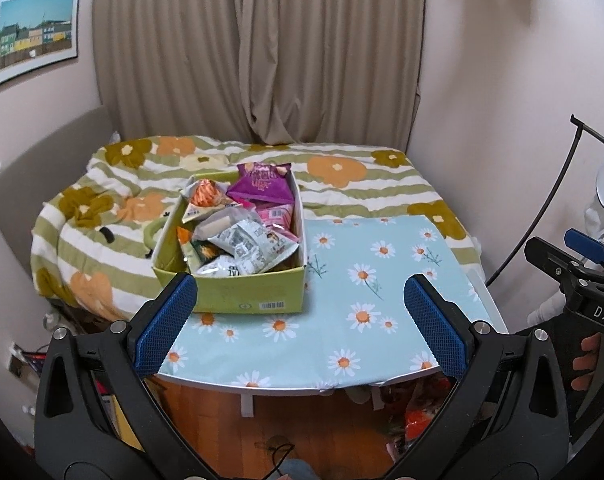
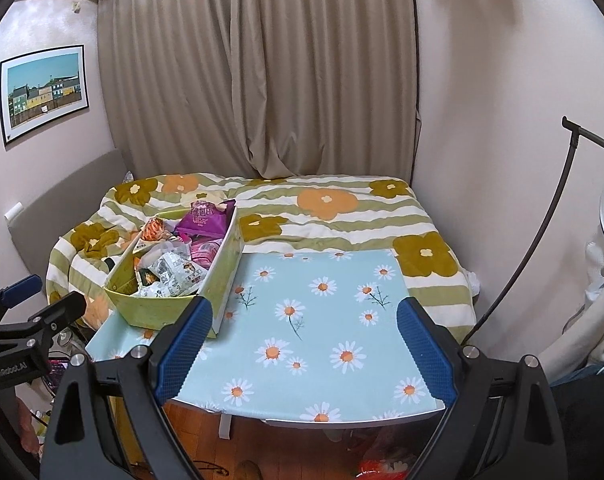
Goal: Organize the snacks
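"DAS" shows on right tool (image 1: 582, 264) (packet print perhaps unreadable).

Lettering on gripper bodies and a barcode on the box

Showing white "DAS" on the black right gripper body (image 1: 600, 312), "GenRobot.AI" on the black left gripper body (image 2: 10, 368), a printed barcode on the light green cardboard box (image 1: 272, 305); print on the purple snack bag (image 1: 262, 184) staying too blurred for reading.

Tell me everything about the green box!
The green box looks like cardboard, open-topped, with a barcode sticker on its near side. It sits upright on the left part of the daisy tablecloth, its far end against the flowery blanket. Snack packets fill it, a purple bag at the far end. Neither claw touches it.
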Tool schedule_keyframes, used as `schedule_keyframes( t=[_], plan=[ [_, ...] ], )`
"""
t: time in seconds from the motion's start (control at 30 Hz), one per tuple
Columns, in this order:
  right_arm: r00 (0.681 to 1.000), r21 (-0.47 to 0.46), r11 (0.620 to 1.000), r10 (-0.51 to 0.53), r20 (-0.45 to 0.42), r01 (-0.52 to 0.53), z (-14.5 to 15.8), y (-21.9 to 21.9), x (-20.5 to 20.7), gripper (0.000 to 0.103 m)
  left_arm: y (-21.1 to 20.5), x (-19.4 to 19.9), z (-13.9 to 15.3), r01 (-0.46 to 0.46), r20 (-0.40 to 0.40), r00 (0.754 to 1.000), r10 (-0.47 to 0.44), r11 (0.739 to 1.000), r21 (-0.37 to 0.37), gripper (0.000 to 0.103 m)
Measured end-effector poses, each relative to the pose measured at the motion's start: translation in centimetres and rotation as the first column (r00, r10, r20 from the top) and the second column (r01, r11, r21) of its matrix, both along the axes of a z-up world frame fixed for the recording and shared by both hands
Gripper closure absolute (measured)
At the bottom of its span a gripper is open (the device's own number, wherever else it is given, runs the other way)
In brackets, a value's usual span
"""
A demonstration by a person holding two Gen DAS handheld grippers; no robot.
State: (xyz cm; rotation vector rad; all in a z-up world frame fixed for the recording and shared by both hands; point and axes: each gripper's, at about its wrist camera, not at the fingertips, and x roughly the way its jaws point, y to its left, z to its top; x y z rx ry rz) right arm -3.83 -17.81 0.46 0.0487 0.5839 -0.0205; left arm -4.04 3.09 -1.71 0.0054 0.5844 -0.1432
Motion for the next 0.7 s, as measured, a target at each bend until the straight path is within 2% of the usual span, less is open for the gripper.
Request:
schedule_keyframes(
  t=[0.7],
  plan=[
    [1.0, -0.001, 1.0, -0.011, -0.01, 0.011, -0.41, 0.08, 0.73, 0.011, -0.1, 1.02, -0.1, 0.001, 0.001, 1.0, -0.001, 1.0, 0.0, 0.0]
  ],
)
